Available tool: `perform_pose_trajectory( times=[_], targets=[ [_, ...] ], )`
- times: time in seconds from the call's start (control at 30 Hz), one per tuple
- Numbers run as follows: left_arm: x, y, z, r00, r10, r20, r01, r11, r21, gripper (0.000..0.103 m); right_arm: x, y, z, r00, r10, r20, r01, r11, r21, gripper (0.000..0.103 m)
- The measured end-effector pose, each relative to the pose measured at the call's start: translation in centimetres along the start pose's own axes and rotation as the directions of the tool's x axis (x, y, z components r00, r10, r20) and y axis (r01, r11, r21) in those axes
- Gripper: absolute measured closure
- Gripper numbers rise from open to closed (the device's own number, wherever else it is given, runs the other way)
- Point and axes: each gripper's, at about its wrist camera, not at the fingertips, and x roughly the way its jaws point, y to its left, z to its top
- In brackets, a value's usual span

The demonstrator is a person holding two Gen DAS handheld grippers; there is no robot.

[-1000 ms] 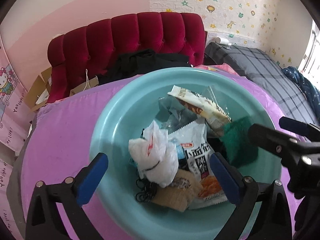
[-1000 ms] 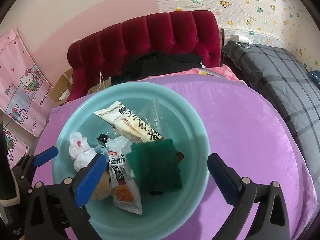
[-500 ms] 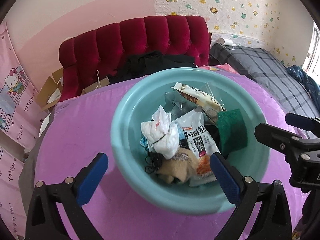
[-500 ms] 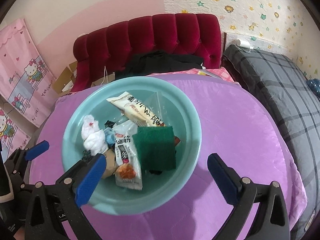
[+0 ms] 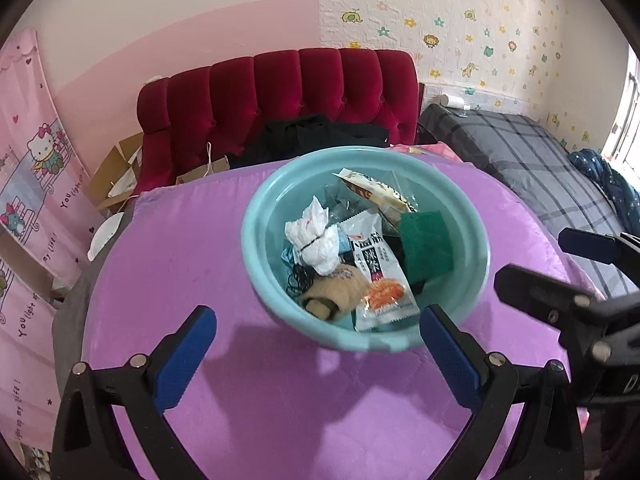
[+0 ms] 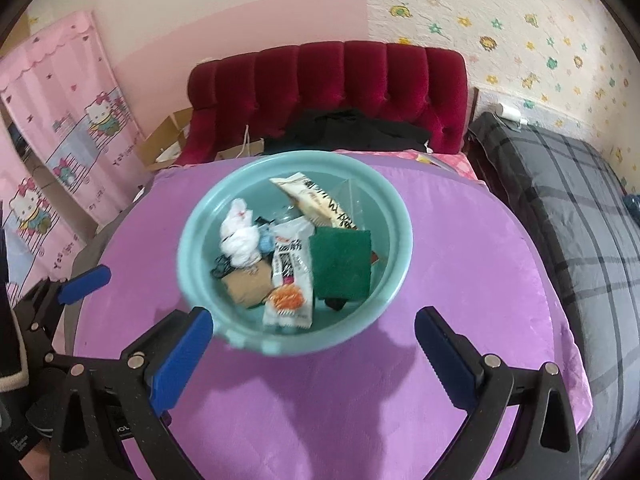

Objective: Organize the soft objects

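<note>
Purple cloth covers the round desk, and on it sits a teal basin heaped with soft things: a crumpled white plastic bag, a green scouring pad, a tan sock, a white snack packet and a second packet leaning toward the far rim. A dark tangle beside the sock is too small to identify. The left gripper hovers at the basin's near edge, its blue-padded jaws spread wide and holding nothing. The right gripper sits level beside it, also wide apart and empty; its near edge of the basin looks blurred. Behind the desk stands a red tufted headboard with black clothing piled at its base, partly hidden by the basin rim. A grey plaid bed runs off the right side, cut off by the lens.
</note>
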Motion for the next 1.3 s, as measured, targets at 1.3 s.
perform_pose_trajectory(
  times=[1.3],
  targets=[
    [-6.4, -3.5, -8.5, 0.996, -0.016, 0.087, 0.007, 0.994, 0.111, 0.000, -5.5, 2.3, -9.7, 0.996, 0.011, 0.087, -0.006, 0.998, -0.056, 0.000]
  ],
)
